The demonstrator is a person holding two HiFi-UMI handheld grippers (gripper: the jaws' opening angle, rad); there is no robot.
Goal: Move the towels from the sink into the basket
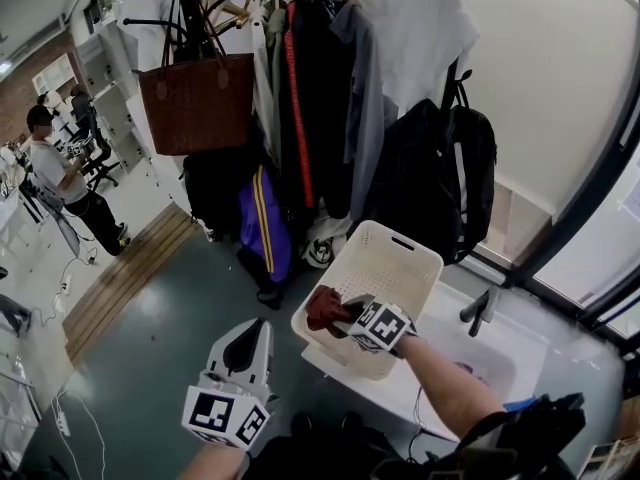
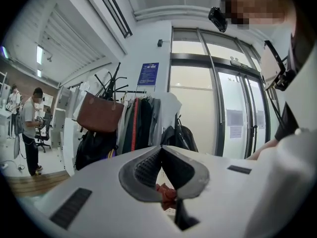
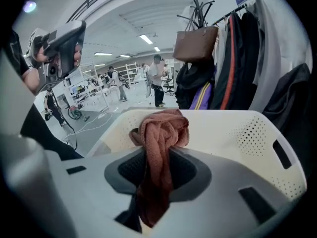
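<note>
A rust-red towel hangs bunched from my right gripper, which is shut on it above the near rim of the white perforated basket. In the right gripper view the towel is pinched between the dark pads, its tail trailing down toward the camera, with the basket just beyond. The white sink lies to the basket's right, with something purple inside it. My left gripper sits low at the left over the floor, jaws together and empty. Its own view shows the tips meeting.
A coat rack with dark clothes, a brown bag and a black backpack stands right behind the basket. A dark faucet rises at the sink's back edge. A person stands far off at the left.
</note>
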